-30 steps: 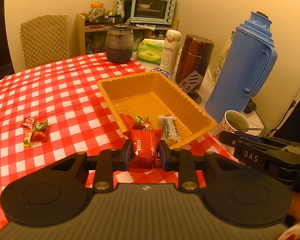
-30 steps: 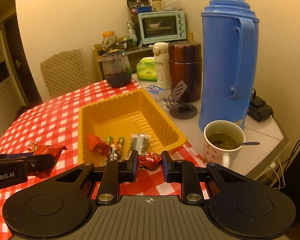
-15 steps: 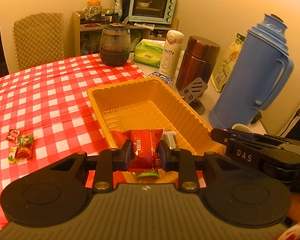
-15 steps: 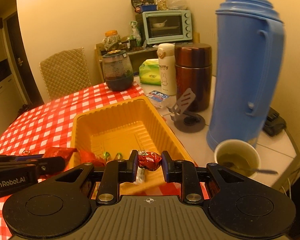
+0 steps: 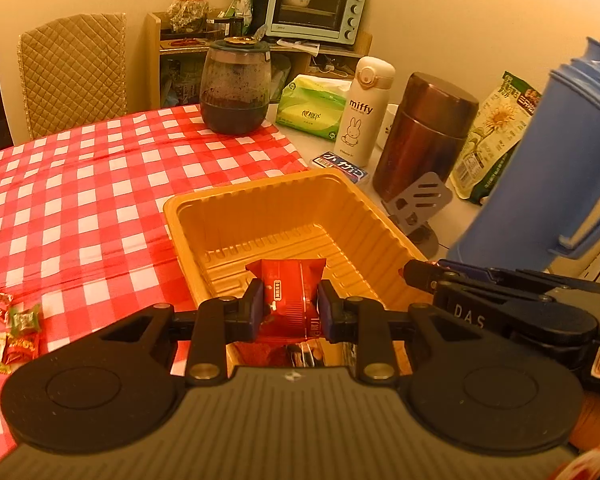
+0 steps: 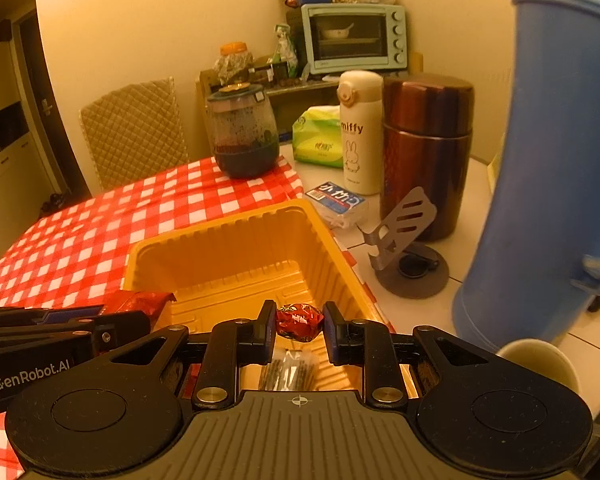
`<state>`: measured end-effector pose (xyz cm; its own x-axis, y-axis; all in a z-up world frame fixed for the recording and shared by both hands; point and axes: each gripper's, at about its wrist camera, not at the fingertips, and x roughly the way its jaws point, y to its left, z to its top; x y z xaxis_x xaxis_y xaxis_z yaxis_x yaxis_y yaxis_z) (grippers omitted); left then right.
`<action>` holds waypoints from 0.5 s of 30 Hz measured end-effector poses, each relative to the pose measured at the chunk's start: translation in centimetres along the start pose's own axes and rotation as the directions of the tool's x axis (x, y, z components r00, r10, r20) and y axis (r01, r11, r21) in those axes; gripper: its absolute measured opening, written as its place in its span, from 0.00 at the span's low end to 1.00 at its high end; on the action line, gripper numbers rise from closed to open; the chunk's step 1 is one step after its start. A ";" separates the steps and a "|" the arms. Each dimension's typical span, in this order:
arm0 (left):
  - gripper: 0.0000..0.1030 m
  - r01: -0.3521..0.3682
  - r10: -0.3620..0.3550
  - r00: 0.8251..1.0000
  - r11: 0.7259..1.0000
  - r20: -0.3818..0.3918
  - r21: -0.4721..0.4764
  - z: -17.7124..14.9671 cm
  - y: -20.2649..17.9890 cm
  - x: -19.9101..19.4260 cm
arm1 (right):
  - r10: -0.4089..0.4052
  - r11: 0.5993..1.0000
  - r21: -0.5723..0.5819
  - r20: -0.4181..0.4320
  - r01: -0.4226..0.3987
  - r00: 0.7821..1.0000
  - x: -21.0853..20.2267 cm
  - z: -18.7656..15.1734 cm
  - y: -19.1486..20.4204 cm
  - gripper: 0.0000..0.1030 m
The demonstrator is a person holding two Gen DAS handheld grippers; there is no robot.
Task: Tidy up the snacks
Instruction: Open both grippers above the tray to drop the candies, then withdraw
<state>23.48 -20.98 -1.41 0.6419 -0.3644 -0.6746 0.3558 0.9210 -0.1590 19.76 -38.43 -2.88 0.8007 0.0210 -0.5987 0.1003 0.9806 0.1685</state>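
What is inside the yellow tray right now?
In the yellow tray, a clear packet lies at the near end; the far floor is bare. The grippers hide the rest of the near end.

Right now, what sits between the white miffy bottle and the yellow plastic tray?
A small blue-and-white packet lies flat on the bare tabletop between the white miffy bottle and the yellow plastic tray. Clearest in the right wrist view.

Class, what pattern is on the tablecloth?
Red-and-white checks on the tablecloth, clearest in the left wrist view.
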 end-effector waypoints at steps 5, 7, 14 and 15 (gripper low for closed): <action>0.25 0.000 0.000 1.000 1.000 -0.011 -0.003 0.3 0.4 1.4 | 0.000 1.000 0.002 -0.015 0.000 1.000 1.5 0.2 -0.2 0.24; 0.25 0.006 -0.006 1.000 1.000 -0.008 -0.008 0.5 0.5 1.9 | 0.000 1.000 0.004 -0.019 0.000 1.000 1.8 0.1 -0.2 0.24; 0.45 0.009 -0.009 1.000 1.000 0.001 0.005 0.1 1.4 2.2 | 0.000 1.000 0.012 -0.036 0.000 0.999 2.3 -0.6 -0.4 0.24; 0.45 0.005 -0.005 1.000 1.000 0.004 0.001 -0.1 1.7 1.9 | 0.000 1.000 0.014 -0.038 0.000 0.999 2.3 -0.7 -0.5 0.24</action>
<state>25.25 -20.10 -3.02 0.6425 -0.3698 -0.6712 0.3598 0.9189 -0.1618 21.10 -38.71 -4.88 0.7778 0.0288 -0.6278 0.1089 0.9777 0.1797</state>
